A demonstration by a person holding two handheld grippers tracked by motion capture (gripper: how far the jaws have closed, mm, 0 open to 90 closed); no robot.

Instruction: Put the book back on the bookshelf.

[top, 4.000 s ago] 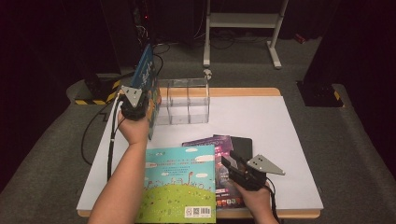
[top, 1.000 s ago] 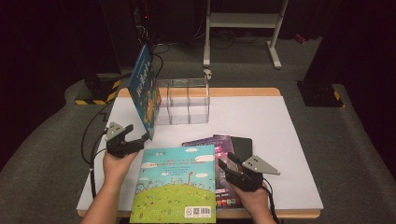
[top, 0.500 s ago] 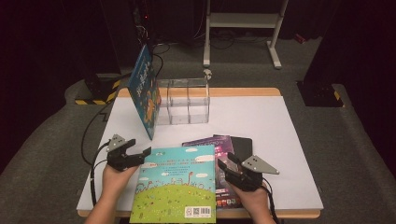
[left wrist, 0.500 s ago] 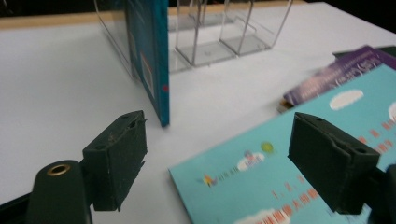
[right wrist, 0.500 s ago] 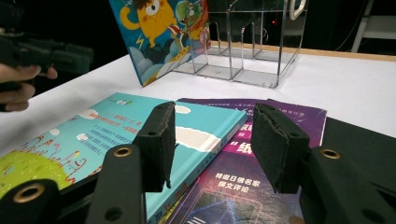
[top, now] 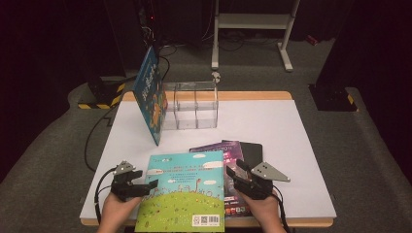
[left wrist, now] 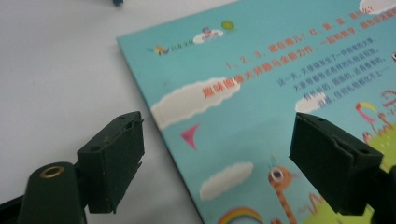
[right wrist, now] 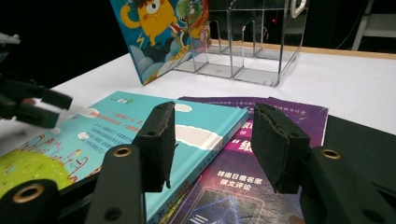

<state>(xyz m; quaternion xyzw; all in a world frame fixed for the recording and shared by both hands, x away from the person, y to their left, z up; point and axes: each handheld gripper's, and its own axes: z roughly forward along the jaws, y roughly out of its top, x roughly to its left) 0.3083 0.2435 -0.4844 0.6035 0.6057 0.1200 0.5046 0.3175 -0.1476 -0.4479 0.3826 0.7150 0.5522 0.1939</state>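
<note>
We held the left gripper wide open over the teal book's left edge, lower left | right gripper half open, gripping nothing, lower right.

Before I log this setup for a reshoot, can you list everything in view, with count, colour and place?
Clear plastic divided rack: one, transparent, far middle of table.
Blue monster picture book: one, blue, tilted on edge against the rack's left side.
Turquoise-and-green hardcover picture book: one, flat at near edge, between the grippers.
Purple paperback book: one, flat, partly under the turquoise book.
Black flat book: one, under the purple one.
White tabletop: one, wooden far edge.
White metal stand: one, on floor behind the table.
Left gripper: one, black, jaws open astride the turquoise book's left edge.
Right gripper: one, black, open at its right edge.
</note>
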